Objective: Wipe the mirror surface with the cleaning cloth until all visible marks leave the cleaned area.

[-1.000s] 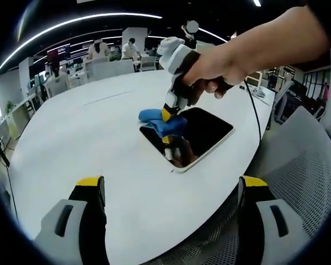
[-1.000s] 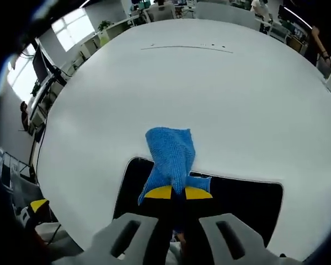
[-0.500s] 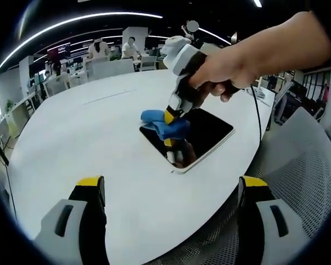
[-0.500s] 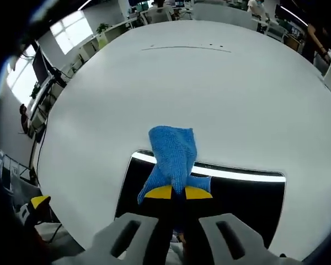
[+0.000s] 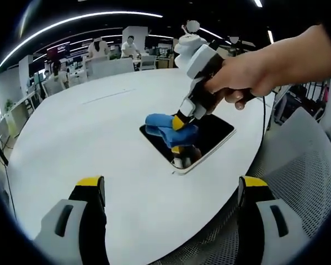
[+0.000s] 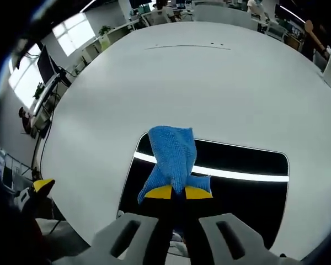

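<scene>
a: left gripper view first. what's in it?

b: hand (image 5: 248, 77) reaching in from the right, wrapped around the white right gripper (image 5: 180, 122), which tilts down toward the middle of a round white table (image 5: 71, 138). its yellow tips are pinched on a blue cleaning cloth (image 5: 168, 128), pressed against a dark rectangular mirror (image 5: 212, 131) lying flat near the table's near right edge. the cloth is bunched, partly on the glass, partly over the mirror's far left edge. the glass reflects the gripper tip.

a: and the left gripper itself?

b: left gripper (image 5: 174, 190) is held low over the table's near edge, jaws spread wide, nothing between them.

a: now the right gripper view.

b: looking down along the right gripper (image 6: 178, 192), its yellow tips are clamped together on the cleaning cloth (image 6: 174, 154), a textured blue fold fanning away from the jaws. it covers the mirror's (image 6: 248, 187) far left part. the mirror is black with a pale rim and a bright white streak of reflected light across it. table (image 6: 209, 94) spreads beyond.
</scene>
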Available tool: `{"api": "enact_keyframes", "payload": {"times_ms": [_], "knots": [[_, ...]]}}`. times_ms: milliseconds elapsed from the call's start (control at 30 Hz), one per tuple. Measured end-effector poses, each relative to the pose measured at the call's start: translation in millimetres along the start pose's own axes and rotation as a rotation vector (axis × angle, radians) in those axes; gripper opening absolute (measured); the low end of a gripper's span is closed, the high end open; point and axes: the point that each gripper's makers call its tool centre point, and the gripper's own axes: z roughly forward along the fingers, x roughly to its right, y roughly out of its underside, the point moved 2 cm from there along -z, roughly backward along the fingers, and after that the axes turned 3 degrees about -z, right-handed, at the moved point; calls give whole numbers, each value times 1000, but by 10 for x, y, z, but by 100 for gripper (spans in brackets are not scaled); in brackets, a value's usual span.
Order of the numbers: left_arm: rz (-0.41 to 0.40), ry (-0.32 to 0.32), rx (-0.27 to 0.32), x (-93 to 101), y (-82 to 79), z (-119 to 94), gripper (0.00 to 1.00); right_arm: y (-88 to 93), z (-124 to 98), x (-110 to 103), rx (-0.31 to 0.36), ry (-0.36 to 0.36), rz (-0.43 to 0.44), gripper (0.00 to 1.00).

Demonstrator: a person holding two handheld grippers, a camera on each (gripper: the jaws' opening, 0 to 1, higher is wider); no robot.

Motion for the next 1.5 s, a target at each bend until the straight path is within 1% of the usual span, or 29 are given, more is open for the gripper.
{"api": "enact_keyframes", "payload": {"times_ms": [133, 267, 400, 600, 633, 700, 867, 1000, 1200, 1400, 1500], "knots": [[1, 3, 0, -1, 3, 1, 99, 71, -32, -27, 4, -2, -2, 0], [1, 1, 4, -3, 2, -3, 99, 151, -76, -59, 13, -10, 15, 0], [-5, 7, 3, 5, 9, -1, 99, 224, -120, -102, 12, -15, 7, 0], [-8, 1, 5, -5, 10, -2, 99, 284, -150, -121, 13, -25, 13, 0], [-9, 0, 6, -7, 9, -2, 99, 340, -171, -133, 21, -36, 24, 0], [-13, -5, 9, -17, 7, 0, 99, 368, -182, -146, 22, -40, 25, 0], [-12, -5, 10, -19, 8, 1, 99, 416, -202, -166, 22, -49, 25, 0], [-4, -32, 14, -67, 1, -11, 99, 470, -222, -190, 22, -46, 6, 0], [-1, -21, 8, -44, 7, 3, 99, 539, -250, -208, 17, -60, 17, 0], [-9, -28, 12, -57, 0, 1, 99, 595, -275, -241, 9, -72, 2, 0], [-1, -28, 12, -55, -2, 1, 99, 614, -284, -244, 6, -73, -7, 0]]}}
